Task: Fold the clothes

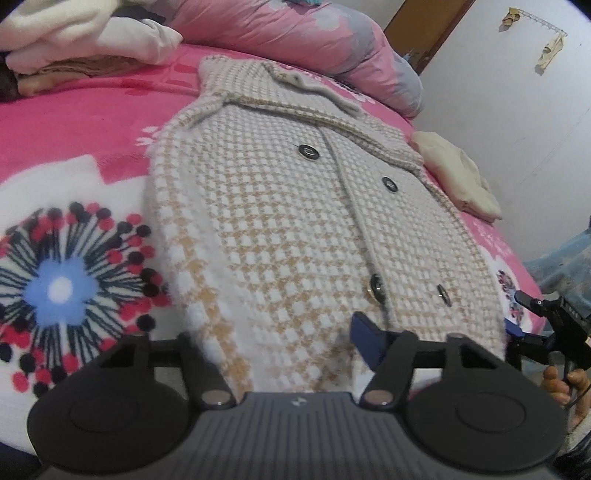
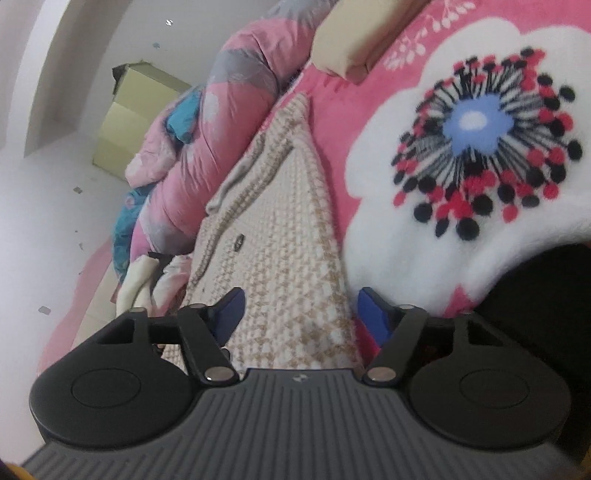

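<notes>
A cream and tan houndstooth coat (image 1: pixel 288 206) with dark buttons lies flat on a pink flowered blanket (image 1: pixel 74 122), collar at the far end. My left gripper (image 1: pixel 277 343) is at the near hem. Thick fabric fills the gap up to its blue right pad (image 1: pixel 364 339), and the left pad is hidden under cloth. In the right wrist view the coat (image 2: pixel 280 229) runs away lengthwise, and my right gripper (image 2: pixel 301 314) has the hem's edge packed between both blue pads (image 2: pixel 231 314). That right gripper (image 1: pixel 524 325) also shows at the coat's near right corner, with a hand (image 1: pixel 561 384) on it.
A rolled pink quilt (image 1: pixel 295 33) lies along the far side of the bed. A stack of folded clothes (image 1: pixel 74 40) sits far left, and a folded cream garment (image 1: pixel 458 173) lies right of the coat. A cardboard box (image 2: pixel 129 114) stands by the white wall.
</notes>
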`<state>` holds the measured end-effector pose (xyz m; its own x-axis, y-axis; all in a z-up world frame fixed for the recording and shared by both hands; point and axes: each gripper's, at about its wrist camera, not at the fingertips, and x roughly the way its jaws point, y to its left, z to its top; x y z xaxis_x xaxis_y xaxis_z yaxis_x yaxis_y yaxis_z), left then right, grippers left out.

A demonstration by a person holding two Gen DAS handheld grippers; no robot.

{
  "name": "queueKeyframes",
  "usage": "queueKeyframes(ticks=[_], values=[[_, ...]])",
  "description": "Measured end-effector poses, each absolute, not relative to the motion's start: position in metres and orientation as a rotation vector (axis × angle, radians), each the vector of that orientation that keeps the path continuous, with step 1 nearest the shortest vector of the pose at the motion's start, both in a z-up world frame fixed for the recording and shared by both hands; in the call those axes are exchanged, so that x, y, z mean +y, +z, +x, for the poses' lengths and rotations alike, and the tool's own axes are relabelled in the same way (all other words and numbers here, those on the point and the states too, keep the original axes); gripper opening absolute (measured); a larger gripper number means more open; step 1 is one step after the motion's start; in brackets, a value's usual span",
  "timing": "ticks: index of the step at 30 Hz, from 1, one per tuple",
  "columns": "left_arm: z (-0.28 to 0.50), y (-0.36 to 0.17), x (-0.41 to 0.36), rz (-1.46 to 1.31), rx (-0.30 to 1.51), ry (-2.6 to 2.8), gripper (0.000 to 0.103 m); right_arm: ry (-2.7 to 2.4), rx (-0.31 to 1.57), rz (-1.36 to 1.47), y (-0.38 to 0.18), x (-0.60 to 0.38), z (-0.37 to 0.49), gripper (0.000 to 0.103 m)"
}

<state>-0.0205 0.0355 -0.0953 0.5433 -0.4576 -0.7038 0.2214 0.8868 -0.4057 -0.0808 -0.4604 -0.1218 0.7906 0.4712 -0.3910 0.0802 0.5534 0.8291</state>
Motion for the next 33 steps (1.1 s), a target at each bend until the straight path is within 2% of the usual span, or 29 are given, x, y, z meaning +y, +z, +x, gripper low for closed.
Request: queueKeyframes(ticks=[3,6,8,11,14,15,20,22,33], values=[[-0.020,-0.096,0.036,-0.265,0.912,-0.399,0.048,0.309,0.668,0.976,-0.121,-0.455,-0.083,0.052],[-0.020,-0.095,0.032,-0.223,0.918,-0.390,0.048,0.347,0.685,0.972,-0.118,-0.453,-0.089,0.051],[-0.021,-0.093,0.026,-0.182,0.922,-0.378,0.050,0.323,0.681,0.989,-0.119,-0.455,-0.088,0.048],[-0.021,-0.090,0.017,-0.133,0.931,-0.354,0.052,0.306,0.678,1.043,-0.123,-0.458,-0.086,0.039],[-0.022,-0.090,0.008,-0.090,0.937,-0.340,0.059,0.355,0.687,1.008,-0.119,-0.447,-0.083,0.034],[-0.022,-0.090,0.003,-0.067,0.940,-0.330,0.065,0.355,0.693,0.989,-0.117,-0.444,-0.081,0.034],[-0.023,-0.088,-0.019,0.052,0.952,-0.271,0.075,0.334,0.745,0.919,-0.116,-0.436,-0.072,0.034],[-0.023,-0.088,-0.025,0.090,0.950,-0.235,0.085,0.328,0.757,0.880,-0.114,-0.433,-0.070,0.034],[-0.022,-0.091,-0.023,0.077,0.959,-0.178,0.096,0.268,0.720,0.836,-0.110,-0.432,-0.071,0.036]])
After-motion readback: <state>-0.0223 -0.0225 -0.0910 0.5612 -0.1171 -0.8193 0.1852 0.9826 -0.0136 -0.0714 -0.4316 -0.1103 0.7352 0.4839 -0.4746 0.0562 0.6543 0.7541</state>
